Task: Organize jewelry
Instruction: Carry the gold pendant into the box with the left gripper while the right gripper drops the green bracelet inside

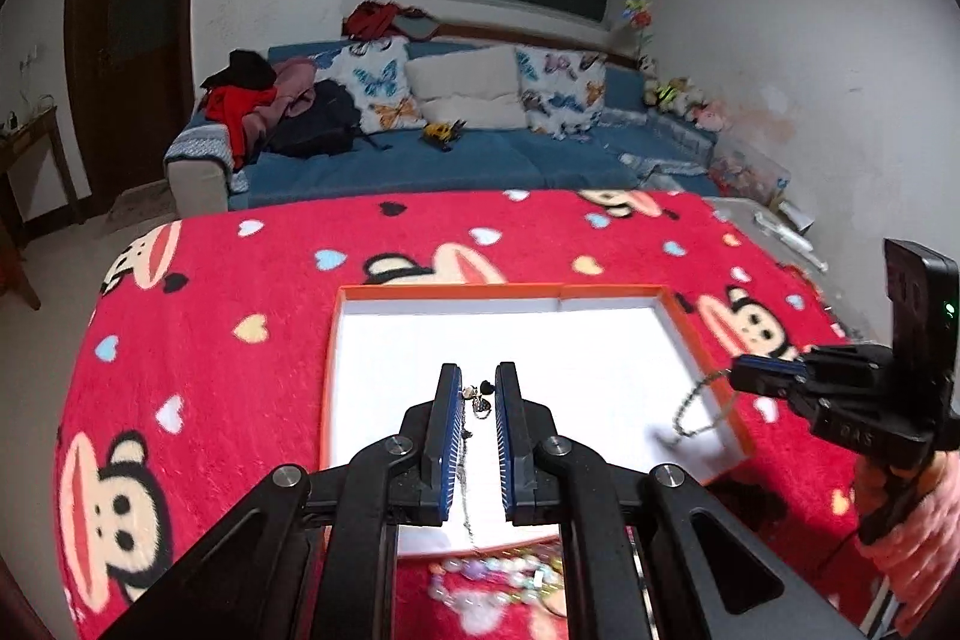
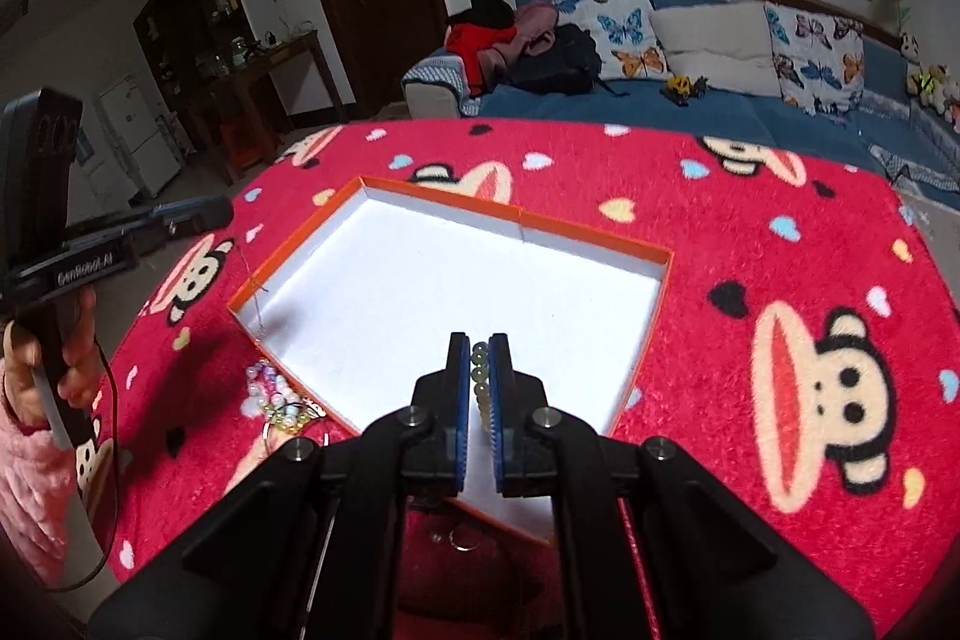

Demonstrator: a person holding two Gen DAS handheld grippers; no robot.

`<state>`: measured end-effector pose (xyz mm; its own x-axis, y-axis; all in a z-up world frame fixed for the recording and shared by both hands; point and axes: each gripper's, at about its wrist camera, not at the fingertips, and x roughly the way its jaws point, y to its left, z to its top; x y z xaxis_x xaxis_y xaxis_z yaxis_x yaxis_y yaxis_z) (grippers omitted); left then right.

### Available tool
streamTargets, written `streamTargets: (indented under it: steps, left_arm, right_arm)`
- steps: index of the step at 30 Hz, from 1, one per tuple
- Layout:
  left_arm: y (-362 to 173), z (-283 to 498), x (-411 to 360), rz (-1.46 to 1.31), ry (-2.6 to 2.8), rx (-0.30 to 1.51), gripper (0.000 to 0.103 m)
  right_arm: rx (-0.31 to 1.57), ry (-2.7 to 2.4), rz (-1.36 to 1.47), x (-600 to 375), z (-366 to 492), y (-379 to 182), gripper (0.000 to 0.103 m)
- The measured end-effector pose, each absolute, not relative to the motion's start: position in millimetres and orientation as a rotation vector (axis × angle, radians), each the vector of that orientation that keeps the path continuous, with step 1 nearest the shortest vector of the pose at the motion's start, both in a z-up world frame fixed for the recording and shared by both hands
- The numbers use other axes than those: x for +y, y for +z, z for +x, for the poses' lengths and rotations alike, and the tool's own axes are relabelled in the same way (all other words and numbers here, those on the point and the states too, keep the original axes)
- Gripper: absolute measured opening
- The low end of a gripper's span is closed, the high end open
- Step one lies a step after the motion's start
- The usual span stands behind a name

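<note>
An orange-rimmed box (image 1: pixel 450 291) with a white floor lies on the red blanket; it also shows in the right wrist view (image 2: pixel 594 238). My left gripper (image 1: pixel 479 376) is shut on a thin chain necklace (image 1: pixel 478 400) with dark charms, which hangs down over the box's near left part. My right gripper (image 2: pixel 479 343) is shut on a pale bead bracelet (image 2: pixel 480 370) above the box's near right part. From the left wrist view the right gripper (image 1: pixel 735 377) holds that bracelet (image 1: pixel 690 406) dangling over the box's right edge.
A pile of pastel bead bracelets (image 1: pixel 498 571) lies on the blanket in front of the box, seen too in the right wrist view (image 2: pixel 276 394). A small ring (image 2: pixel 462 539) lies near the box's front. A blue sofa (image 1: pixel 456 148) stands beyond the table.
</note>
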<state>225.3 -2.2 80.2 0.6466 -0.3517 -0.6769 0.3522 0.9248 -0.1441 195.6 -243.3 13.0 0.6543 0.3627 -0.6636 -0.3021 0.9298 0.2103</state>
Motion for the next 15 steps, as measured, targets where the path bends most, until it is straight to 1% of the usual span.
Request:
streamTargets:
  steps: [8, 15]
  left_arm:
    - [86.0, 245.0, -2.9, 0.039, -0.399, 0.753, 0.011]
    - [69.9, 245.9, -3.7, 0.052, -0.397, 0.792, 0.011]
  right_arm:
    - [0.83, 0.375, 0.091, -241.2, 205.9, -10.7, 0.007]
    - [0.86, 0.373, 0.082, -237.6, 209.3, -21.2, 0.007]
